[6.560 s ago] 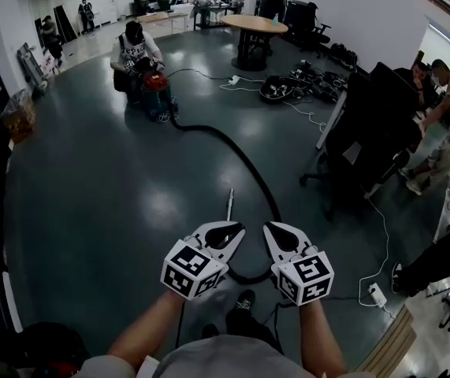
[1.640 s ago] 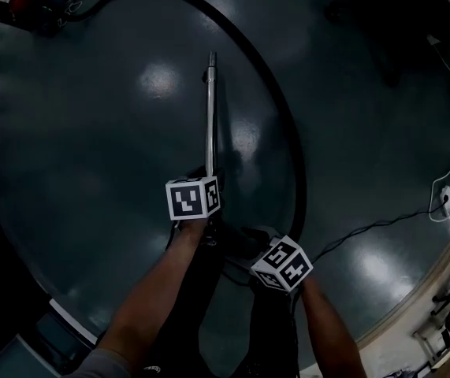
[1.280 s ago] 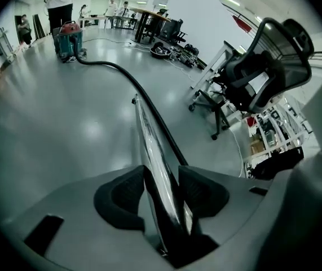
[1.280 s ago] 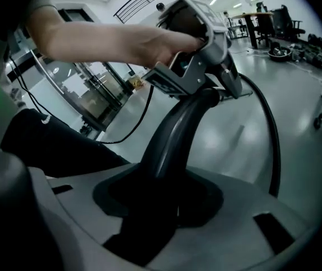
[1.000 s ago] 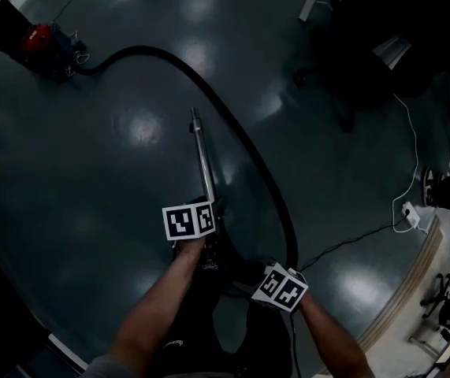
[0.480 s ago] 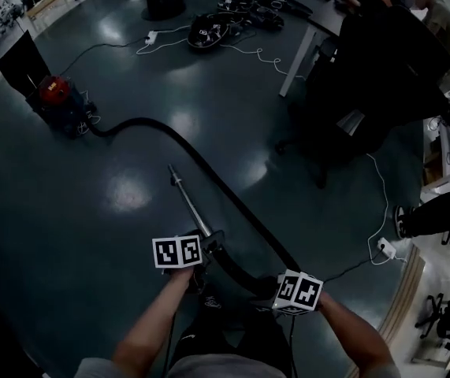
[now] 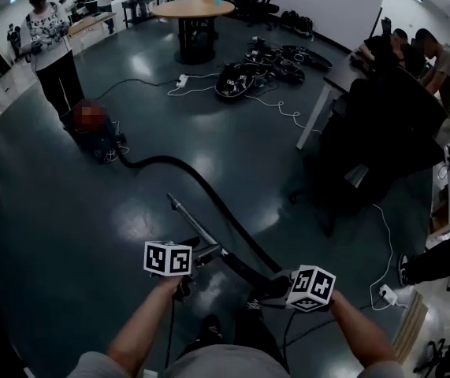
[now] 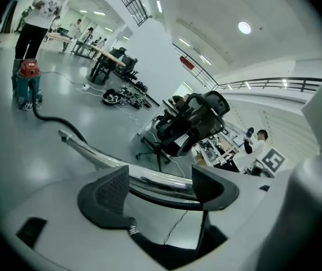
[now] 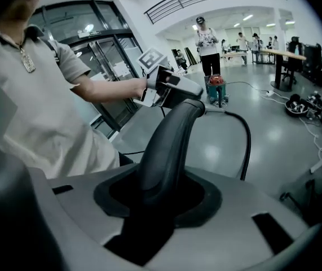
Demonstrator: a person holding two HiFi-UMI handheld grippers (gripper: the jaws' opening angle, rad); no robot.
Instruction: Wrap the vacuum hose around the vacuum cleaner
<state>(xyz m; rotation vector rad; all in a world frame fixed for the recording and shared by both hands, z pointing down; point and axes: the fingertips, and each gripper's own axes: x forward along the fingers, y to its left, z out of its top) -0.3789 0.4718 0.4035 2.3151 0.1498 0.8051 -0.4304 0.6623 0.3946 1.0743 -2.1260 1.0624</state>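
The vacuum cleaner stands on the floor at far left, and its black hose curves from it towards me. The chrome wand slants up from the floor to my left gripper. In the left gripper view the wand lies crosswise over the wide jaws of the left gripper. Those jaws have just been opening, and the pads do not press on the wand. My right gripper is shut on the hose's curved black handle, lifted off the floor.
A person stands right behind the vacuum cleaner. A round table and a pile of cables lie further back. A dark desk with office chairs and seated people fills the right. A power strip lies on the floor.
Both grippers have risen, lifting the wand and the hose handle off the floor. The head view has swung up from the floor to the room, bringing the person and the tables into sight.
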